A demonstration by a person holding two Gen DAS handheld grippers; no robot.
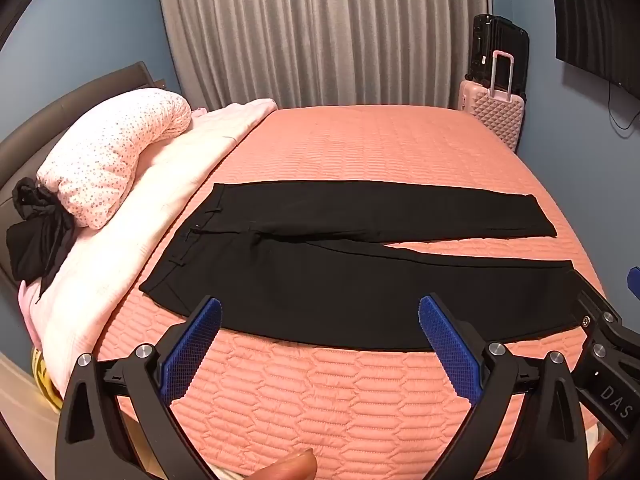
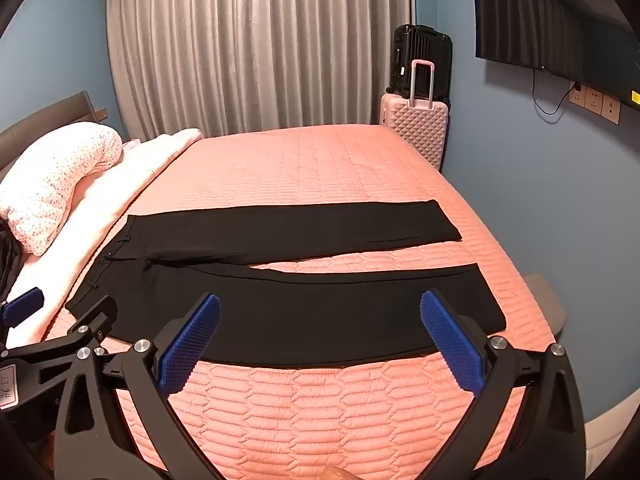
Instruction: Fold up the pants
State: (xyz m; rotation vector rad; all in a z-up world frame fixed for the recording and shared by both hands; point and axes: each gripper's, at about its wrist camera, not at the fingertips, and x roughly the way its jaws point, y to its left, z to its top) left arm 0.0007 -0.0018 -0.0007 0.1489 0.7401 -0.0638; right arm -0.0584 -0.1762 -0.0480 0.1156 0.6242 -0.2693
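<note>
Black pants (image 1: 320,280) lie flat on the pink quilted bed (image 1: 360,144), waistband to the left, both legs spread out to the right with a gap between them. They also show in the right wrist view (image 2: 280,308). My left gripper (image 1: 320,308) is open and empty, hovering over the near edge of the near leg. My right gripper (image 2: 320,306) is open and empty, over the same near leg further right. Each gripper's body shows at the edge of the other's view.
A dotted pink pillow (image 1: 116,152) and a pale pink blanket (image 1: 140,220) lie at the bed's left, with a black cloth (image 1: 36,236) beside them. A pink suitcase (image 2: 416,128) and a black suitcase (image 2: 420,56) stand at the far corner. A TV (image 2: 560,28) hangs on the right wall.
</note>
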